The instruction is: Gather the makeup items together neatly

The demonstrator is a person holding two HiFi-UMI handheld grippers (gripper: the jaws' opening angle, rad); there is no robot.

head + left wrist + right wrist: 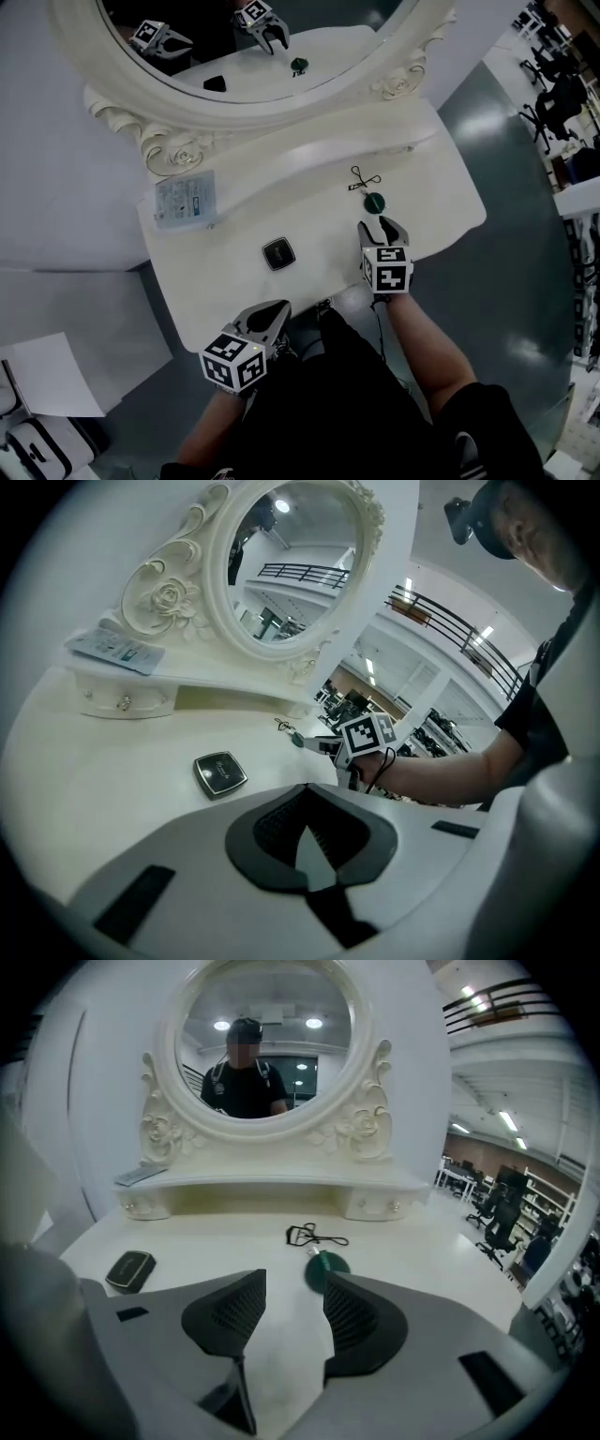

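Three makeup items lie apart on the white vanity top [441, 202]. A black square compact [278, 253] [219, 772] [129, 1268] sits left of centre. A round green item [374, 202] [324, 1269] lies to the right, with a black eyelash curler [362, 178] [309, 1235] just behind it. My right gripper [380, 230] [295, 1307] hovers just short of the green item, jaws apart with nothing between them. My left gripper [269, 317] [307, 803] is at the front edge, below the compact, its pads meeting at the tips and empty.
An ornate oval mirror [375, 80] stands at the back above a raised shelf with small drawers [384, 1206]. A flat blue packet [186, 200] [117, 649] lies on the shelf's left end. Paper and a case [37, 450] sit on the floor at the left.
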